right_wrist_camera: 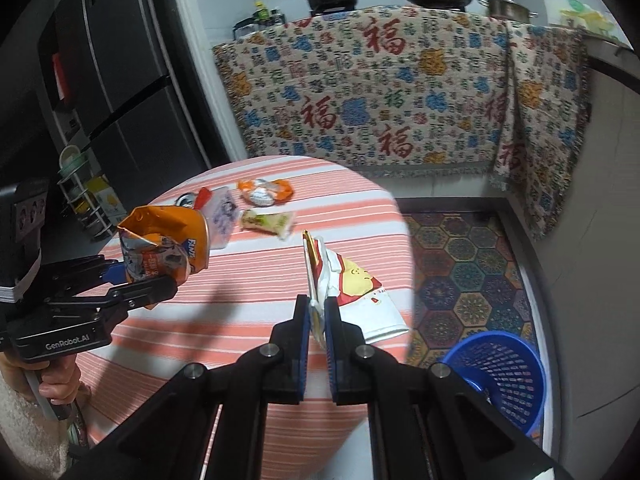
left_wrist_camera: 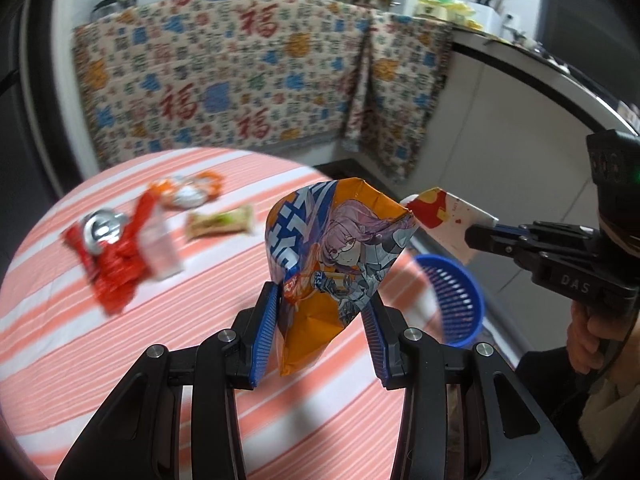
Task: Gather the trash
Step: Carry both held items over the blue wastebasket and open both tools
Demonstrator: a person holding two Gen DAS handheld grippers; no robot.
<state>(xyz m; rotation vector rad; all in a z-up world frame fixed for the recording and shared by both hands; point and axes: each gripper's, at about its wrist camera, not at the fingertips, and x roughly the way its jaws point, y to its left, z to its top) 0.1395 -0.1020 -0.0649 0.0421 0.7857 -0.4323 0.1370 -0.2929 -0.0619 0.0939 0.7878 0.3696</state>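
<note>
My left gripper [left_wrist_camera: 322, 300] is shut on an orange snack bag [left_wrist_camera: 340, 248] with a cartoon girl on it, held above the striped table; it also shows in the right wrist view [right_wrist_camera: 160, 248]. My right gripper [right_wrist_camera: 319, 304] is shut on a flattened white and red paper cup [right_wrist_camera: 360, 292], held near the table's right edge; the cup also shows in the left wrist view [left_wrist_camera: 452, 216]. A blue trash basket [right_wrist_camera: 504, 376] stands on the floor to the right of the table, below the cup.
On the round striped table [right_wrist_camera: 248, 272] lie a red wrapper with a crushed can [left_wrist_camera: 108, 248], a clear plastic cup [left_wrist_camera: 160, 248], an orange-white wrapper [right_wrist_camera: 266, 192] and a green snack packet [right_wrist_camera: 268, 222]. A patterned cloth [right_wrist_camera: 380, 92] covers the counter behind. A fridge [right_wrist_camera: 120, 80] stands left.
</note>
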